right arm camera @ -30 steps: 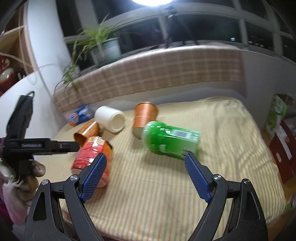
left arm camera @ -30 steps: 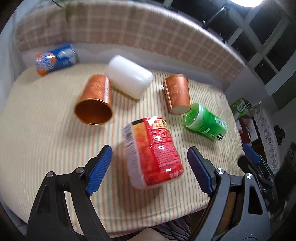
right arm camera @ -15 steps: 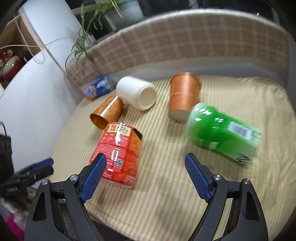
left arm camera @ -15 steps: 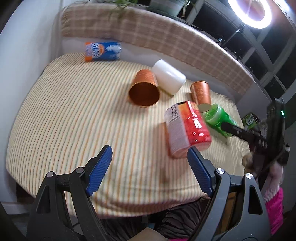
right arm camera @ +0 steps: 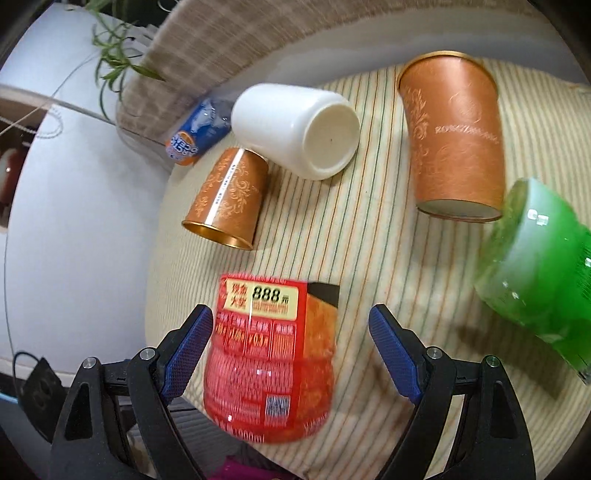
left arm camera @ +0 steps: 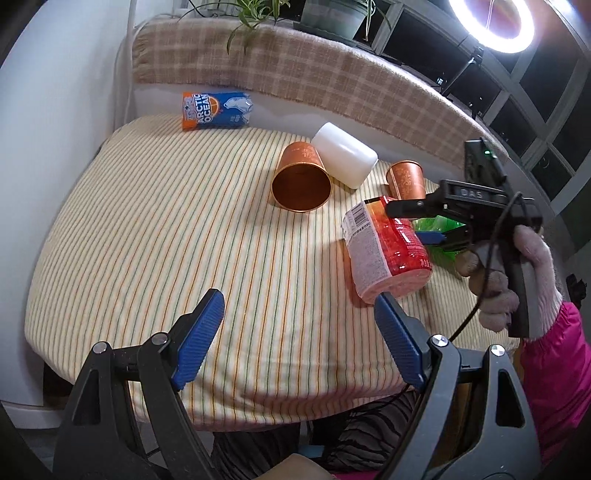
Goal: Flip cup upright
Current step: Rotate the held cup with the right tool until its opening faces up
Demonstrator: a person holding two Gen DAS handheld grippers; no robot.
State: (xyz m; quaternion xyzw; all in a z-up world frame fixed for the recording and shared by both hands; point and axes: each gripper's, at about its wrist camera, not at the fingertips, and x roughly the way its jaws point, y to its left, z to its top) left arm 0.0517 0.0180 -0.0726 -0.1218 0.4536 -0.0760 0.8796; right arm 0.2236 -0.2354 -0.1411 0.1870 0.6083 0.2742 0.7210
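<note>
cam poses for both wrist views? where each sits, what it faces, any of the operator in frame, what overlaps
Left wrist: on the left gripper, high at the table's near edge, facing across the striped cloth; shows the right gripper and gloved right hand.
Right wrist: on the right gripper, close over the red noodle cup, looking steeply down; only its own open fingers show.
Shared: red noodle cup, white cup, both copper cups, green cup, blue can.

your ring light [left arm camera: 491, 22] glares top right; right wrist view shows motion blur, both edges fisheye-warped.
</note>
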